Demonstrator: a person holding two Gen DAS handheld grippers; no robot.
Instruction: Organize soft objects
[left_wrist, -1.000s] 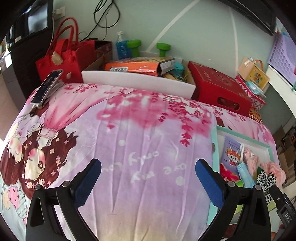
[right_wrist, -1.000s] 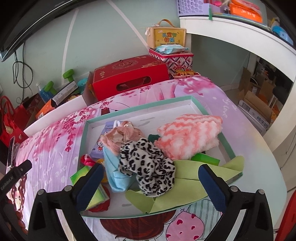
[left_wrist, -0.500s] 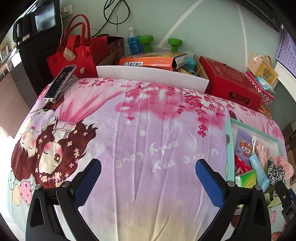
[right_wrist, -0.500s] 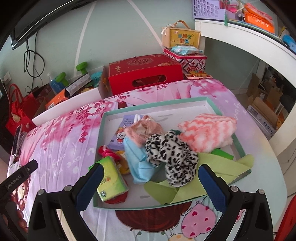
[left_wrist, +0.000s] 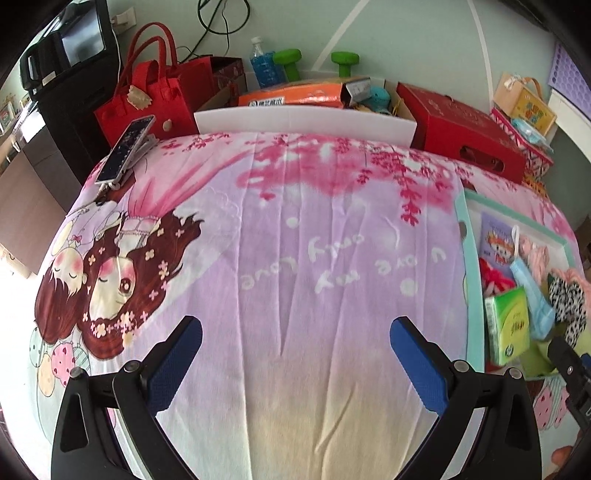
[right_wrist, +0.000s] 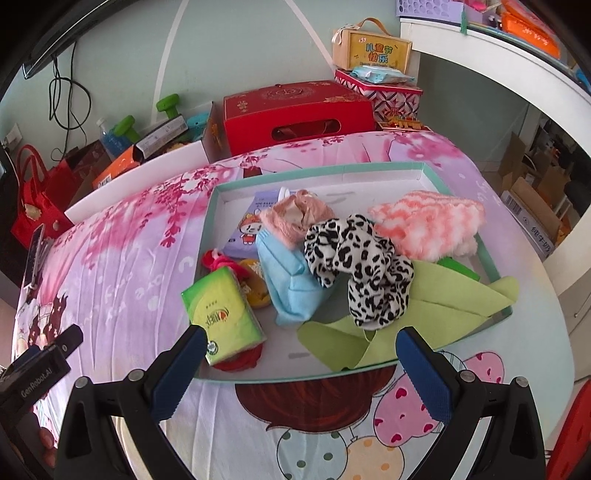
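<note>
A teal-rimmed white tray (right_wrist: 373, 167) lies on the printed blanket. In it are a leopard-print cloth (right_wrist: 364, 258), a pink-and-white fluffy cloth (right_wrist: 428, 225), a blue face mask (right_wrist: 290, 280), a peach cloth (right_wrist: 299, 216), a green cloth (right_wrist: 443, 302), a green tissue pack (right_wrist: 221, 314) and a purple tissue pack (right_wrist: 247, 230). My right gripper (right_wrist: 301, 373) is open and empty above the tray's near edge. My left gripper (left_wrist: 295, 363) is open and empty above bare blanket, left of the tray (left_wrist: 467, 266).
A phone on a stand (left_wrist: 125, 149) sits at the blanket's far left corner. Behind the bed are a red bag (left_wrist: 147, 99), a white-walled box (left_wrist: 303, 122) of items, a red carton (right_wrist: 295, 110) and gift boxes (right_wrist: 371, 50). A white shelf (right_wrist: 517, 62) stands at right.
Both grippers have pulled back and up, so more of the blanket and tray shows. The green tissue pack has come into full view. Nothing was grasped.
</note>
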